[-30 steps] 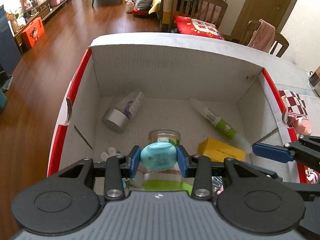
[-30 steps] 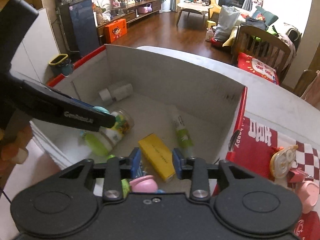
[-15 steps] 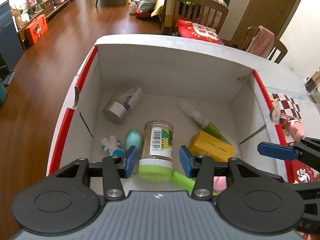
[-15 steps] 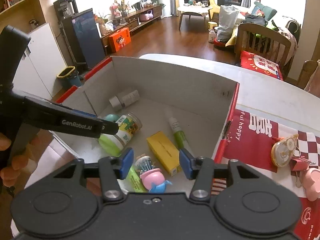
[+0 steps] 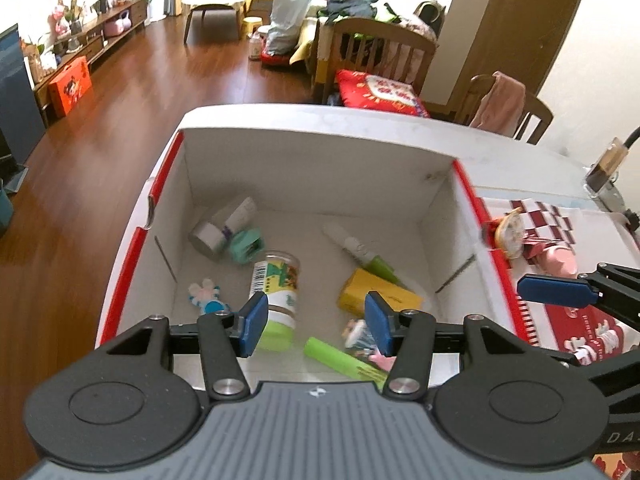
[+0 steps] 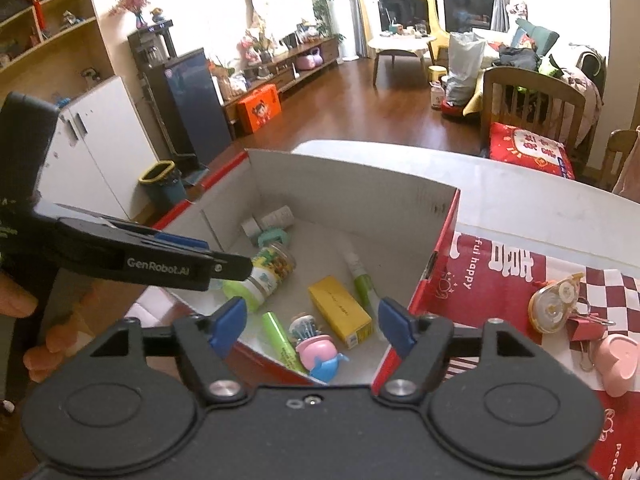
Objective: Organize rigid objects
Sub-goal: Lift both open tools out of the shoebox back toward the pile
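Both grippers above an open cardboard box (image 5: 312,168) with red outer sides, standing on a white surface (image 6: 520,204). Left gripper (image 5: 316,322): its jaws have just been opening and stand released, nothing between the blue fingers (image 5: 253,322). Below and beyond them, on the box floor, a clear jar with a green lid (image 5: 276,292) lies on its side, its lid toward the near wall. A small teal object (image 5: 246,245) rests farther in, touching a grey-capped bottle (image 5: 222,227) at the far left. A small white-and-blue figure (image 5: 205,296) lies at the near left.

Right gripper (image 6: 312,324): its jaws have just been opening and stand wide, empty. Seen through the gap, on the box floor: a yellow carton (image 6: 340,312), a green marker (image 6: 282,340) left of it, a pink-and-blue toy (image 6: 318,354) nearest the camera, and a white-and-green tube (image 6: 360,276) toward the right wall. None touches the fingers.

Right of the box, on a red checked cloth (image 6: 600,292): a correction-tape dispenser (image 6: 556,300), a red binder clip (image 6: 588,326), and a pink heart-shaped item (image 6: 618,364).
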Demonstrator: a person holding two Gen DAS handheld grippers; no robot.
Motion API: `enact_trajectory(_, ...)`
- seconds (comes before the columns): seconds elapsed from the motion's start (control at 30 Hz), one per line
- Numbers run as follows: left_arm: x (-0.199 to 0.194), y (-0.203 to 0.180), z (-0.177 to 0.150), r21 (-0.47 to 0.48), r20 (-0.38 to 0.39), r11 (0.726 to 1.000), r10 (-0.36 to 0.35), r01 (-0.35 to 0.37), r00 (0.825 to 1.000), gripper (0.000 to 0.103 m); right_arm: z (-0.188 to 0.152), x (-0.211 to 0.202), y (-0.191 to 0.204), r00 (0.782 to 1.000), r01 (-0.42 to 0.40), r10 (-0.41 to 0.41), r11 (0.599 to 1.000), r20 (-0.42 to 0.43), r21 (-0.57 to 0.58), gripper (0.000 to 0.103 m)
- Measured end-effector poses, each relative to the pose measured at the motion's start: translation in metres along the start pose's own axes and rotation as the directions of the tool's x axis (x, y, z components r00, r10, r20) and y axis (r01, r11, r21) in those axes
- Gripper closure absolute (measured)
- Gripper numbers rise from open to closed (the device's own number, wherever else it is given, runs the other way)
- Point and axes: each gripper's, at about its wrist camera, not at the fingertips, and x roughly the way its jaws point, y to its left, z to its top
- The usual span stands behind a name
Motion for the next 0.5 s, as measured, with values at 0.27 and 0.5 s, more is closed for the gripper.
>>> enact_trajectory(0.27,-0.022,-0.038,-0.005,0.02,0.064,0.999,-0.028,0.026,0.998,0.033,-0.012,-0.039,-0.019,0.999,-0.019,0.019,1.0,0.051,-0.01,0.016)
enact_trajectory(0.5,-0.023,-0.085,-0.008,0.05,0.092,0.998,-0.052,0.047,0.994,0.03,-0.03,-0.072,-0.059,0.996,0.022,-0.023,1.0,0.091,0.011,0.004)
